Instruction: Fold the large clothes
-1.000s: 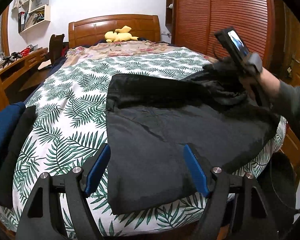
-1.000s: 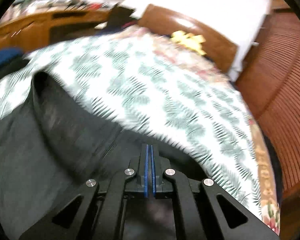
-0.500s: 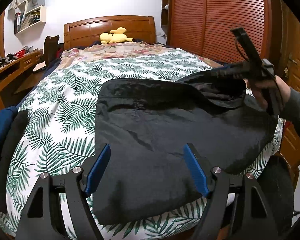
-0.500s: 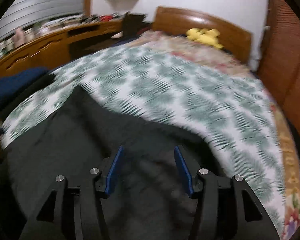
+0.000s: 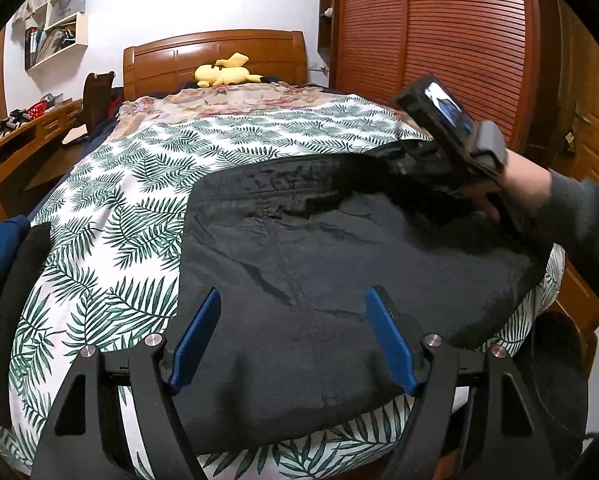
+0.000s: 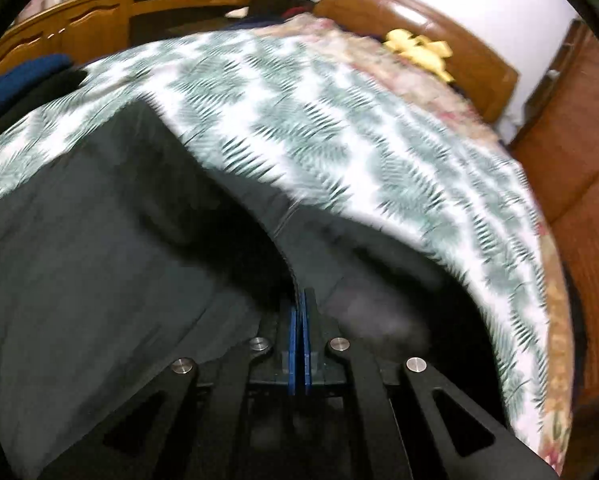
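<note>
Folding is at its opening step: the black garment (image 5: 339, 264) lies spread across the near end of the bed (image 5: 111, 216), its far right corner bunched up at about two o'clock in the left wrist view. The right gripper (image 6: 299, 332) has just been closing there, its fingers now together and pinching a fold of the black cloth. The left gripper (image 5: 295, 340) hovers over the near hem, fingers apart and empty. Next, probably, carry that corner toward nine o'clock without dragging the whole garment
</note>
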`<act>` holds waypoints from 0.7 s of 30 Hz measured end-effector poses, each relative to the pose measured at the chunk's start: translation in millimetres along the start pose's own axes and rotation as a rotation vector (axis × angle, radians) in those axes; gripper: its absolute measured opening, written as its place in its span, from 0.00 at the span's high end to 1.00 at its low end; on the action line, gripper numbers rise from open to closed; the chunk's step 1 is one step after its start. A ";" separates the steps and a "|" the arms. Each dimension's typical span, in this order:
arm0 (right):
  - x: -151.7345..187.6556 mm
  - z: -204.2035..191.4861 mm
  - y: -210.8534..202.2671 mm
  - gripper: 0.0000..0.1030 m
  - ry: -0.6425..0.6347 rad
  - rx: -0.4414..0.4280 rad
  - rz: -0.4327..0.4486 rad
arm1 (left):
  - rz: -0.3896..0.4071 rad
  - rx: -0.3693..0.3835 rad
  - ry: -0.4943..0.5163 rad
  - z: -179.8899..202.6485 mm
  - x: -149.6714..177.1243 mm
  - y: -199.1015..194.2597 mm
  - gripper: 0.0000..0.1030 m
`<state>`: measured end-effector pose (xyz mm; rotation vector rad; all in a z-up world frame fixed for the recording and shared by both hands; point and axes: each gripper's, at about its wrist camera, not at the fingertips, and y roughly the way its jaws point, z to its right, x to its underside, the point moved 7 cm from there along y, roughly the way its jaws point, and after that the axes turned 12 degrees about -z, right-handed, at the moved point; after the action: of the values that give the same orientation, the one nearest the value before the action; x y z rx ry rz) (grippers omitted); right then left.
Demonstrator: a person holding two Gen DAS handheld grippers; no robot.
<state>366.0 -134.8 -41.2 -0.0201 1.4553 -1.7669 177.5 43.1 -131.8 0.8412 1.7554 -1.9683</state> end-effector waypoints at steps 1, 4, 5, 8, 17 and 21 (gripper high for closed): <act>-8.5 5.8 0.3 0.98 0.010 0.026 0.011 | 0.001 -0.001 0.003 -0.2 -0.3 -0.3 0.26; -35.0 8.9 6.8 0.98 0.023 0.087 0.026 | -0.003 -0.008 0.012 -2.4 -1.1 0.0 0.26; -39.3 7.9 9.2 0.98 0.025 0.110 0.033 | -0.004 -0.009 0.014 -2.7 -1.0 0.0 0.26; -49.5 5.8 8.8 0.96 0.042 0.159 0.053 | -0.010 -0.013 0.014 -3.5 -1.4 1.2 0.26; -37.3 12.6 -19.3 0.45 0.168 0.083 0.120 | -0.022 -0.018 0.012 -0.1 0.9 2.9 0.26; -3.6 32.2 -34.5 0.44 0.175 0.067 0.132 | -0.023 -0.006 0.007 4.1 2.0 3.8 0.26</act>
<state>364.4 -159.1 -0.6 0.2653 1.4837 -1.7427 177.6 38.8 -135.8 0.8304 1.7813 -1.9760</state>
